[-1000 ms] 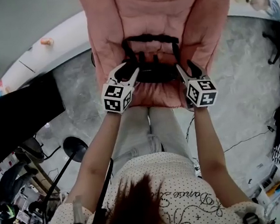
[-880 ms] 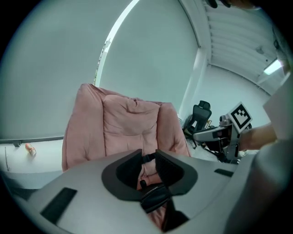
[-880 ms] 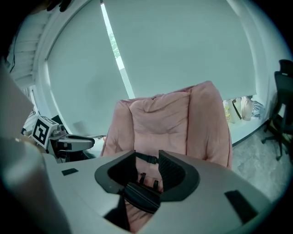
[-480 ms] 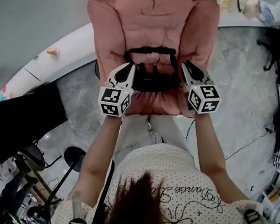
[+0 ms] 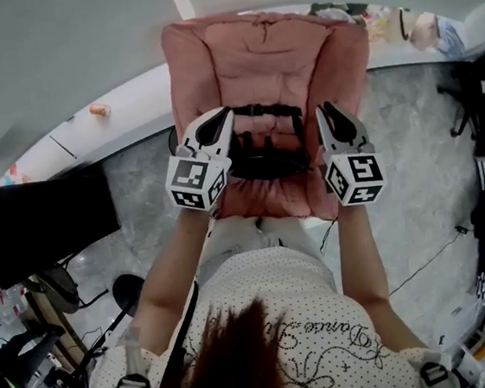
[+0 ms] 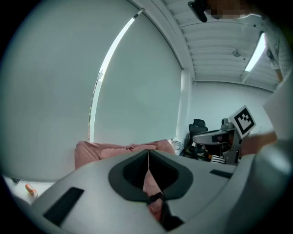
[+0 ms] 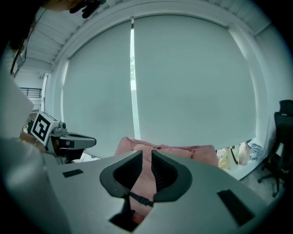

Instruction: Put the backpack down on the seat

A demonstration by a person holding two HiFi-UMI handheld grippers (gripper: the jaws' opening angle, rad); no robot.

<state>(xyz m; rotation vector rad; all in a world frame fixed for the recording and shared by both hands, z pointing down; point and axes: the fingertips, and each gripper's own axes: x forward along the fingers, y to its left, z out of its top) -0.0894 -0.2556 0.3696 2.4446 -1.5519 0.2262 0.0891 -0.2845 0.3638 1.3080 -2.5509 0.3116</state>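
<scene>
two grips on the backpack [image 5: 265, 150]: left gripper [image 5: 227, 113] pinched shut on a strap [image 6: 155, 197], right gripper [image 5: 327, 108] just closed onto its strap [image 7: 139, 199], so i've got it slung crosswise between them, right over the pink seat [image 5: 265, 200].

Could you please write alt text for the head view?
A person, seen from above, holds a black backpack by its straps between the left gripper and the right gripper, over a pink padded chair. The right gripper's jaws have just been closing, a strap between them.
</scene>
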